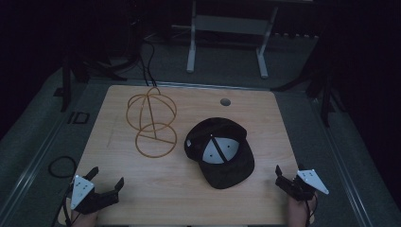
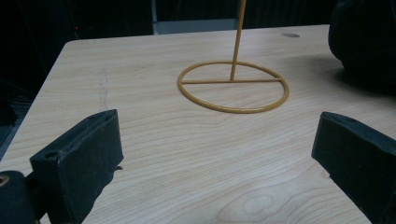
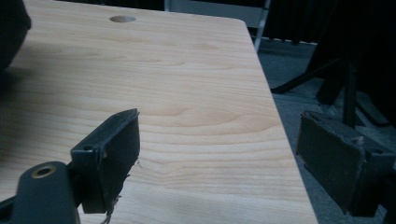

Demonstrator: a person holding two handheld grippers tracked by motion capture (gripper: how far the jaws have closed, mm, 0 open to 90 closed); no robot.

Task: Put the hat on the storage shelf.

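**Two things on the wood, both light, neither yet touched**

Two objects sit on the pale wooden surface [image 1: 142, 198]. Largest is the black baseball cap with a pale grey lining [image 1: 218, 151], lying upside down right of centre, brim toward the near edge. It will likely handle as soft and light: the crown should give under pressure, while the flat brim looks stiffer and thin enough to pinch. The brim edge or the crown rim seems the sound place to take hold.

Its upturned crown is the only container here, and nothing lies in it beyond its own lining and seams.

Next, the mustard-yellow wire hat stand [image 1: 152, 124] stands just left of the cap, apart from it, a ring base with a cross bar and a thin upright post carrying a rounded wire cage. It looks rigid, light and smooth, so probably easy to tip; the post is the natural grip.

Smallest, the left hand-held gripper [image 1: 105, 185] hovers at the near left corner with its jaws spread wide and empty. The right hand-held gripper [image 1: 287, 177] at the near right corner is likewise spread, holding nothing.
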